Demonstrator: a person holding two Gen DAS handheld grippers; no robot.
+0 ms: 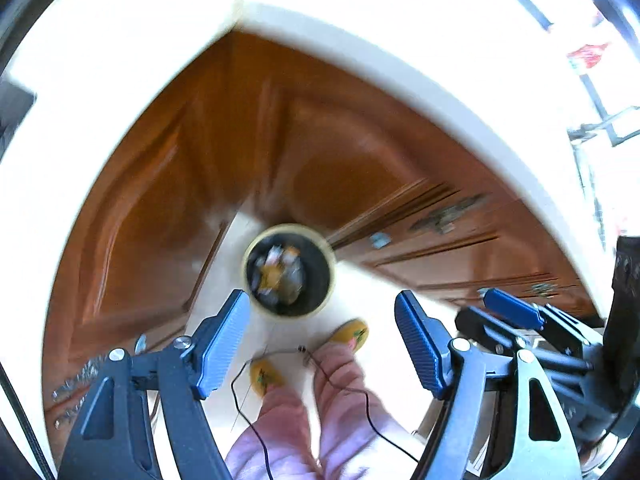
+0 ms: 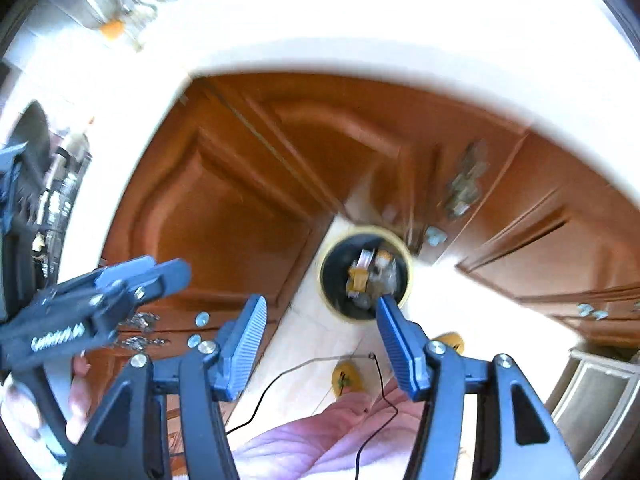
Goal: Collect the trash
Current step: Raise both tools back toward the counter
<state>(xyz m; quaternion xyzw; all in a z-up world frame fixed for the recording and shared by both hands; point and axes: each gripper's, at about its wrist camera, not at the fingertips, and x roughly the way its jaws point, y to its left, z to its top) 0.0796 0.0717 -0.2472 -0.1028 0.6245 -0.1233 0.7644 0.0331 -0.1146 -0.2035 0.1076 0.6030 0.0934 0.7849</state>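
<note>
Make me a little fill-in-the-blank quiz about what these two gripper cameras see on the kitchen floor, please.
1. The round bin stands on the floor in front of ____-coloured wooden cabinets.
2. Between the fingers of the left gripper there is ____.
3. The person's slippers are ____.
4. The bin already holds some ____.

Missing words: brown; nothing; yellow; trash

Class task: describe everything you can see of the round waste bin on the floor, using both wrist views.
The waste bin is round, seen from almost straight above, with a pale yellowish rim and a dark inside, perhaps a liner. It stands upright and open, no lid visible, on the light floor in the corner where the brown wooden cabinets meet. Crumpled trash, yellow-orange, white and grey, lies at its bottom; blur hides what the pieces are. Nothing else touches it.
</note>
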